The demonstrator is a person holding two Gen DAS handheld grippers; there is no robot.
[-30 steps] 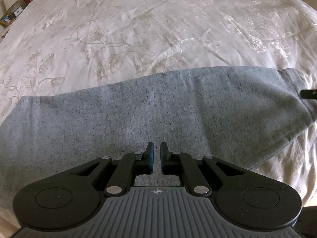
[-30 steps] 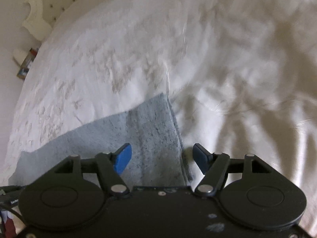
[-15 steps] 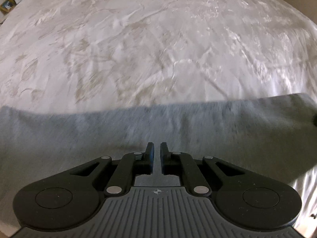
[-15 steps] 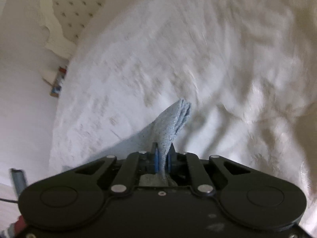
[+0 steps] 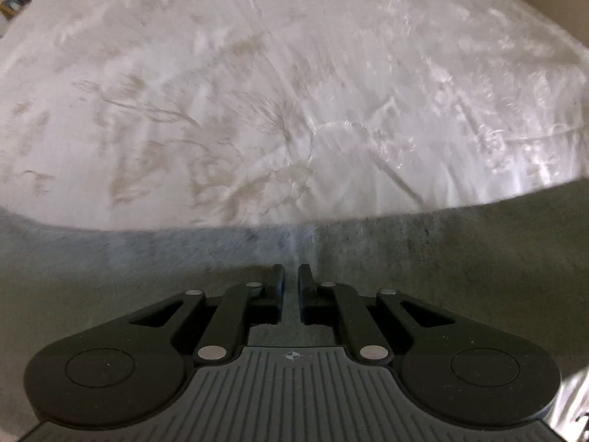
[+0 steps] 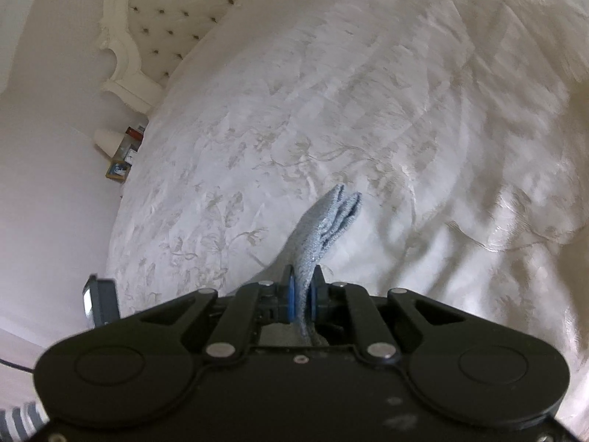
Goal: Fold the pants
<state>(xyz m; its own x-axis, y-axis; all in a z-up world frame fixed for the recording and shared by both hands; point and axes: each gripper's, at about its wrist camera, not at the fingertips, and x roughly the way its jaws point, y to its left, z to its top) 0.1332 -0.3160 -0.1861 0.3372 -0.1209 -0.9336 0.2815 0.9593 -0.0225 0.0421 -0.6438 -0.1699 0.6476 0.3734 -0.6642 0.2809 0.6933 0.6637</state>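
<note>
The grey pants (image 5: 423, 250) stretch across the lower part of the left wrist view, over the white floral bedspread (image 5: 276, 92). My left gripper (image 5: 291, 276) is shut, its jaws nearly together over the cloth; I cannot see cloth pinched between them. My right gripper (image 6: 302, 287) is shut on a bunched end of the grey pants (image 6: 327, 221), which sticks up from the jaws above the bedspread (image 6: 368, 110). The rest of the pants is hidden under the right gripper's body.
A tufted white headboard (image 6: 162, 18) stands at the upper left of the right wrist view. A bedside shelf with a lamp and small items (image 6: 117, 151) sits beside the bed. A dark device (image 6: 101, 300) shows at the left edge.
My right gripper has shut on the pants' end and lifted it off the bed. The left gripper has moved so the pants' far edge sits lower in its view.
</note>
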